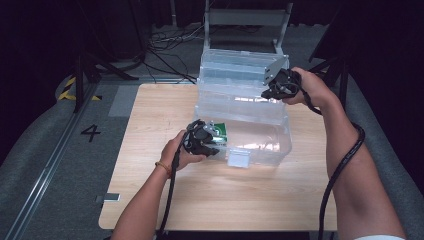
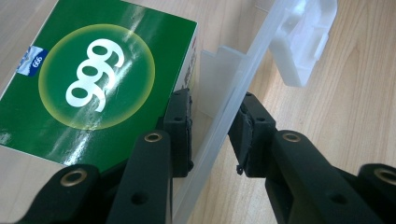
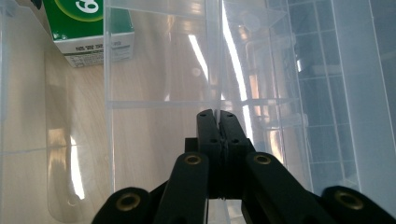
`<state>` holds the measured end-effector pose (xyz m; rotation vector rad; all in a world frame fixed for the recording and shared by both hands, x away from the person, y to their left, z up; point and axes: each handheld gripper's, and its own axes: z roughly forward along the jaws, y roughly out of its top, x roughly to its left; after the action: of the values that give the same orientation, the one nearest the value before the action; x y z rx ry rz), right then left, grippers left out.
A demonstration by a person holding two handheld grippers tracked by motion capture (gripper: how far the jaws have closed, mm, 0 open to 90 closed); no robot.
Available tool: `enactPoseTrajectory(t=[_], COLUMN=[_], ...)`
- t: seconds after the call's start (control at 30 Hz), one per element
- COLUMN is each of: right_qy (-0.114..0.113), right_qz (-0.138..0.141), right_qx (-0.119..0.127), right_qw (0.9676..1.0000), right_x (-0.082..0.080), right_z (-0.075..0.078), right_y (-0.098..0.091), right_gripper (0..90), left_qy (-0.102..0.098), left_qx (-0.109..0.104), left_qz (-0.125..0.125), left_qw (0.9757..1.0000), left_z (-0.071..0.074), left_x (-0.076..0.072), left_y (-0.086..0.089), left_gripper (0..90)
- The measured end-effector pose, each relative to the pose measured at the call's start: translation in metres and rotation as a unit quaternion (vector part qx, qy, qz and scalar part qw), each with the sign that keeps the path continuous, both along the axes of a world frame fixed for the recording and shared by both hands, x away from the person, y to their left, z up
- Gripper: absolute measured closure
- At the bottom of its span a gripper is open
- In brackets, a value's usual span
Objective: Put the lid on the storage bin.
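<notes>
A clear plastic storage box (image 1: pixel 265 142) stands open on the wooden table, its upper tray (image 1: pixel 235 67) swung up and back. A green carton (image 1: pixel 220 131) printed "999" (image 2: pixel 93 79) lies inside at the left end and also shows in the right gripper view (image 3: pixel 88 32). My left gripper (image 1: pixel 216 148) straddles the box's front wall (image 2: pixel 219 126), one pad inside by the carton, one outside, closed on it (image 2: pixel 212 133). My right gripper (image 1: pixel 268 93) is up at the tray's right end, its jaws shut (image 3: pixel 218 122) on a thin clear partition edge (image 3: pixel 219 70).
The box's white front latch (image 1: pixel 238 158) hangs open to the right of my left gripper (image 2: pixel 308 42). Bare tabletop (image 1: pixel 225 195) lies in front of the box. A metal frame (image 1: pixel 247 17) and floor cables stand beyond the table's far edge.
</notes>
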<state>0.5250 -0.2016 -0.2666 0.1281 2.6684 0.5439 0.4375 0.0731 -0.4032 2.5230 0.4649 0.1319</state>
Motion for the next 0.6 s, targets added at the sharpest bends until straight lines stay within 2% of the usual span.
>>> enactPoseTrajectory(t=[0.03,0.17,0.2,0.6], right_qy=[0.002,-0.001,0.002,0.000], right_qz=[-0.008,0.004,-0.001,0.007], right_qx=[0.000,-0.002,-0.001,0.001], right_qw=[1.0000,1.0000,1.0000,1.0000], right_x=[-0.002,-0.005,-0.007,-0.018], right_z=[0.000,0.001,0.001,0.000], right_y=[0.000,0.000,0.000,-0.002], right_gripper=[90.0,90.0,90.0,90.0], left_qy=[0.000,-0.001,-0.002,-0.002], left_qx=[0.000,-0.002,-0.002,-0.005], left_qz=[0.001,0.001,0.002,0.003], left_qw=[1.0000,1.0000,1.0000,1.0000], left_z=[0.000,0.000,0.000,-0.001], left_x=[0.000,0.000,-0.001,-0.001], left_y=[0.000,0.000,0.000,0.000], left_gripper=[70.0,69.8,69.7,69.3])
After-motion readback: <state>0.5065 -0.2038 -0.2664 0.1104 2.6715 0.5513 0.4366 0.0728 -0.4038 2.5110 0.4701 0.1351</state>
